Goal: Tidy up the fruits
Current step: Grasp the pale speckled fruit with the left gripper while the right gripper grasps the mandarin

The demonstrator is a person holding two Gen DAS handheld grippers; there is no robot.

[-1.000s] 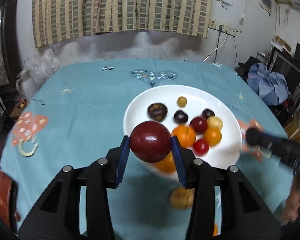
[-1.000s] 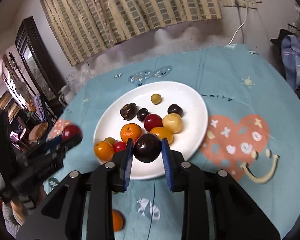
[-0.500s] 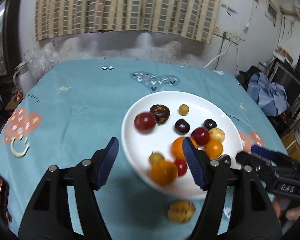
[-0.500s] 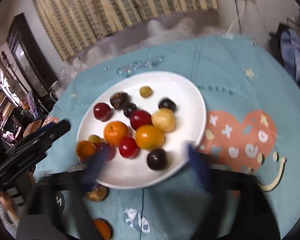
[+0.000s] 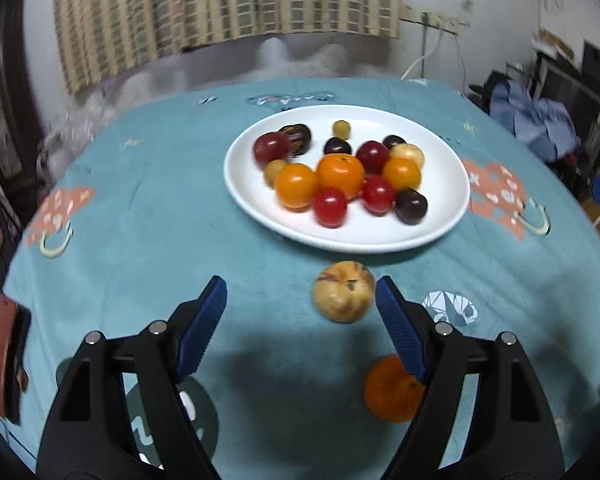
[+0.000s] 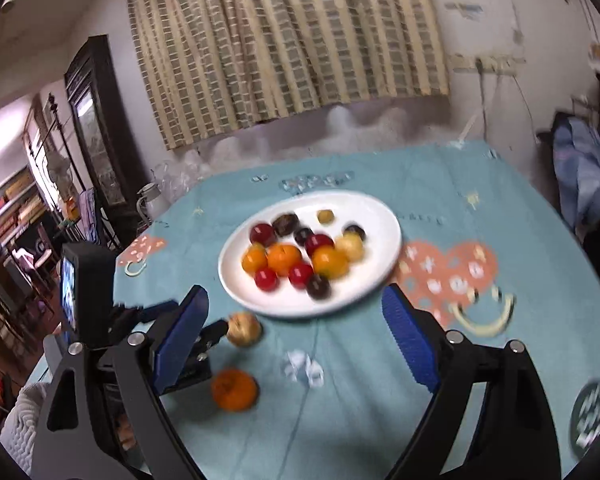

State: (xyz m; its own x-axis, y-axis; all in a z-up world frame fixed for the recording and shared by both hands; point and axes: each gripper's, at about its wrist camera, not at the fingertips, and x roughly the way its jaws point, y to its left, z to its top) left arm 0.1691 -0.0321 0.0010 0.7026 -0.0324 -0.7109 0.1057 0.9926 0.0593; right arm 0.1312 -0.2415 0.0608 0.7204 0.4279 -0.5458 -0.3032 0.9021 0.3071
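A white plate [image 5: 440,220] holds several red, orange, yellow and dark fruits on the teal tablecloth; it also shows in the right wrist view [image 6: 380,216]. A pale yellow apple [image 5: 343,292] and an orange [image 5: 392,390] lie on the cloth in front of the plate. My left gripper [image 5: 300,320] is open and empty, with the apple just inside its right finger. My right gripper [image 6: 296,334] is open and empty, held back above the cloth. The apple [image 6: 243,329] and orange [image 6: 234,389] show at its lower left, beside the left gripper's body [image 6: 88,292].
The round table's edges fall away left and right. A red and black object [image 5: 4,360] sits at the left edge. Blue clothes [image 5: 536,120] and dark furniture stand to the right, a dark cabinet [image 6: 96,140] to the left, a curtain [image 5: 228,12] behind.
Both grippers opened and left a red fruit and a dark fruit on the plate. Both then pulled back from the plate; the left one now sits low by the apple.
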